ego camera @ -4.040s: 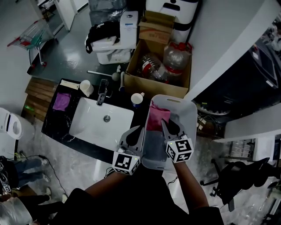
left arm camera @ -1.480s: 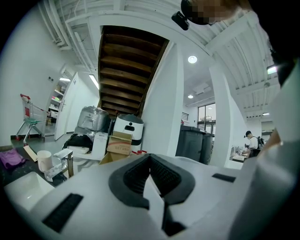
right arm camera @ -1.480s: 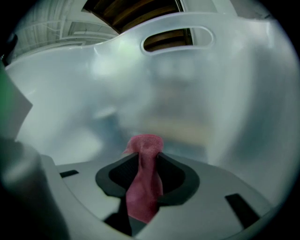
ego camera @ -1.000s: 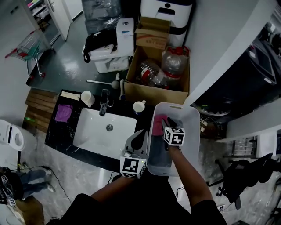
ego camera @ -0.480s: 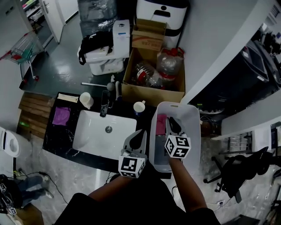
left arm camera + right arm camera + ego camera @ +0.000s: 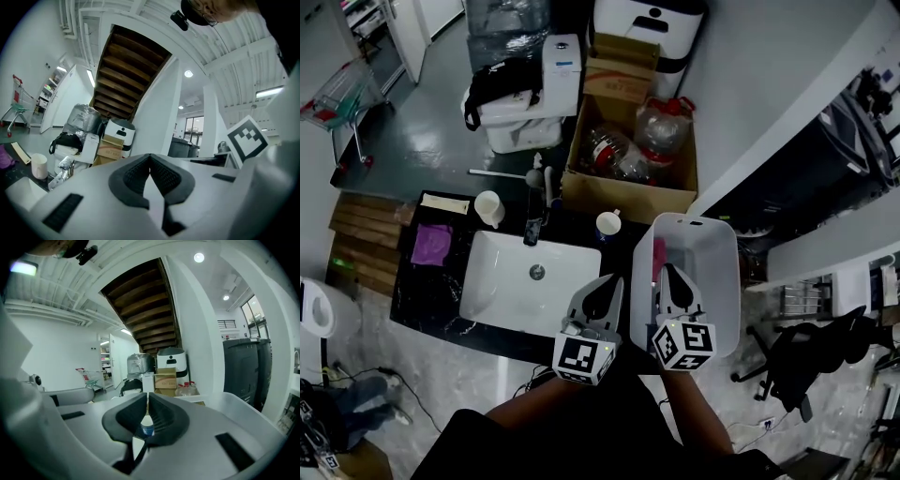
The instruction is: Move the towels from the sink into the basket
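One pink towel [image 6: 657, 277] lies in the basket [image 6: 713, 251], a sliver showing just left of the right gripper [image 6: 667, 270], whose jaws are pressed together on nothing over the basket's near half. Left gripper [image 6: 616, 281], jaws likewise together and empty, hangs over the narrow strip between basket wall and sink [image 6: 501, 292] rim. Purple cloth [image 6: 430, 244] lies well off to its left, past the sink.

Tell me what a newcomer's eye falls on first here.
Two marker-cubed tongs draw the eye at bottom centre: the left tongs shut between the white sink and white basket, the right tongs shut over the basket beside a pink towel. Then a purple cloth on the dark counter, left of the sink.
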A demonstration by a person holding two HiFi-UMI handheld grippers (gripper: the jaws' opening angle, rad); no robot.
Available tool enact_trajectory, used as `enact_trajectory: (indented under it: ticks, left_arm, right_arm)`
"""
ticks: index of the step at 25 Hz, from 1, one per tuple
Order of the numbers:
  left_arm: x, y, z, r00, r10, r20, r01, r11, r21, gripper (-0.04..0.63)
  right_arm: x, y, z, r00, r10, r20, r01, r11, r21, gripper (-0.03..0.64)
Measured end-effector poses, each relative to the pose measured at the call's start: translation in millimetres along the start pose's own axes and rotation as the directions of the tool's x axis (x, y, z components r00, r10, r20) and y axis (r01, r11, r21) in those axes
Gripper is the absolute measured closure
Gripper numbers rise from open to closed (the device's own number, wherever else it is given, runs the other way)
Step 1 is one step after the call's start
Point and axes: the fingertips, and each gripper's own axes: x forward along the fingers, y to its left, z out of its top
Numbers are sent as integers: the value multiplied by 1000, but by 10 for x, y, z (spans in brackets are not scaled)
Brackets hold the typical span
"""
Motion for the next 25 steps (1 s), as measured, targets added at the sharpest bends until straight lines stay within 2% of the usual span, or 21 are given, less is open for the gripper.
enact_trajectory:
  ticks: [4, 10, 13, 19, 23, 25]
  left_arm:
    - [-142, 157, 16, 1000, -15, -3, 15, 1000, 18, 583]
    - [-347, 403, 21, 1000, -11, 5, 11, 1000, 7, 583]
    - [-446, 537, 72, 1000, 16, 21, -16, 1000, -6, 583]
    - [-607, 711, 228, 996, 56, 64, -59, 997, 42, 583]
    - [-731, 864, 74, 996, 89, 22, -90, 995, 42, 583]
    - [-786, 909, 66, 994, 105, 27, -106, 993, 42, 583]
  right_arm:
    - [-67, 369, 94, 999, 10, 35, -9, 999, -40, 589]
    - [-118, 863, 125, 996, 40, 84, -32, 995, -94, 594]
    - [-126, 1088, 96, 994, 58, 89, -47, 992, -117, 595]
    - [-88, 1420, 6, 991, 102, 82, -89, 984, -152, 598]
    - [-58, 1589, -95, 988, 141, 66, -130, 980, -150, 598]
    - [-57, 1654, -130, 984, 163, 72, -152, 979, -136, 598]
